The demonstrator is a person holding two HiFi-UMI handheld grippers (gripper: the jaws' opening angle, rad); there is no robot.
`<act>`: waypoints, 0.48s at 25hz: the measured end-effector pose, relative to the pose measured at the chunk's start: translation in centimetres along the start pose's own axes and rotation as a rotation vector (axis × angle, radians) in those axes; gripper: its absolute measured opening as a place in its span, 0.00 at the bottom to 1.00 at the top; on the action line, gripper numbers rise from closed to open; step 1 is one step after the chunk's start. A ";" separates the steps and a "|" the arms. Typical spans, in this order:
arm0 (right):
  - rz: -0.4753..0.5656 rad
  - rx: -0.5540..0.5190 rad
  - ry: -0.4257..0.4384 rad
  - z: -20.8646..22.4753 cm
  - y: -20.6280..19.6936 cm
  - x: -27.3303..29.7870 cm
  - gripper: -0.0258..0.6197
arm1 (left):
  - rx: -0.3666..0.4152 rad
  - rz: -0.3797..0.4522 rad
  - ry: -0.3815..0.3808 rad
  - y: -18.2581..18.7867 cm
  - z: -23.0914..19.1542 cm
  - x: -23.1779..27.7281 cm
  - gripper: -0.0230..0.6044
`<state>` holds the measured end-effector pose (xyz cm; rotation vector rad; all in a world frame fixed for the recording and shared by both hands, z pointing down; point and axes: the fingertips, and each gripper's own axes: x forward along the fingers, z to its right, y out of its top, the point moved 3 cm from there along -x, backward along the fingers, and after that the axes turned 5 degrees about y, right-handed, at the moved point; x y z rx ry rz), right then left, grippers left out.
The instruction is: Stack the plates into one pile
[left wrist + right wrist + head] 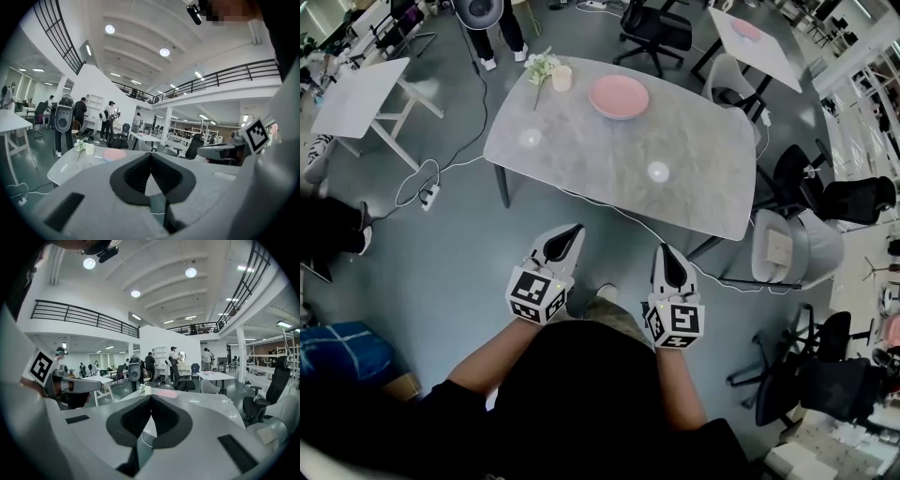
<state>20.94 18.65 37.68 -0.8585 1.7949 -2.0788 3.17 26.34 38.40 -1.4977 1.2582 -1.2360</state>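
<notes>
Head view: plates (619,96) on table (684,122); left gripper (577,229) and right gripper (665,248) jaws pressed together.

Pink round plates (619,96), right side up in one low pile on the far part of the grey desk (581,150), near its far edge; their number cannot be told

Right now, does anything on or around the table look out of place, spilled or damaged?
Nothing stands out. The pink plates sit level on the table, the cup is upright beside the flowers, and nothing is spilled. A power strip lies on the floor. The left gripper and right gripper have shut, empty jaws.
</notes>
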 end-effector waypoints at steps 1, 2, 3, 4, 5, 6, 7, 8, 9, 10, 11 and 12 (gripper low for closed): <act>0.003 0.001 -0.001 -0.4 0.1 -0.2 0.06 | 0.002 0.002 -0.004 0.1 0.0 -0.3 0.06; 0.004 0.003 -0.001 -0.7 0.1 -0.4 0.06 | 0.003 0.006 -0.009 0.2 -0.1 -0.5 0.06; 0.004 0.005 -0.002 -0.9 0.1 -0.5 0.06 | 0.002 0.010 -0.016 0.4 -0.1 -0.6 0.06; 0.005 0.004 -0.004 -1.1 0.2 -0.7 0.06 | 0.000 0.013 -0.023 0.5 0.0 -0.7 0.06; 0.006 0.001 -0.007 -1.3 0.2 -0.8 0.06 | -0.002 0.016 -0.031 0.5 0.1 -0.9 0.06; 0.008 -0.003 -0.010 -1.5 0.2 -1.0 0.06 | -0.003 0.019 -0.038 0.5 0.2 -1.0 0.06; 0.010 -0.007 -0.013 -1.6 0.3 -1.1 0.06 | -0.003 0.021 -0.044 0.5 0.3 -1.2 0.06; 0.012 -0.010 -0.016 -1.8 0.3 -1.2 0.06 | -0.003 0.023 -0.048 0.5 0.3 -1.5 0.06; 0.014 -0.013 -0.018 -1.9 0.4 -1.2 0.06 | -0.003 0.026 -0.051 0.6 0.3 -1.7 0.06; 0.016 -0.017 -0.020 -2.1 0.5 -1.2 0.06 | -0.002 0.029 -0.053 0.6 0.1 -1.9 0.06; 0.017 -0.021 -0.022 -2.4 0.6 -1.2 0.06 | -0.001 0.031 -0.054 0.7 0.0 -2.2 0.06; 0.019 -0.025 -0.023 -2.6 0.7 -1.2 0.06 | 0.000 0.034 -0.056 0.8 -0.2 -2.5 0.06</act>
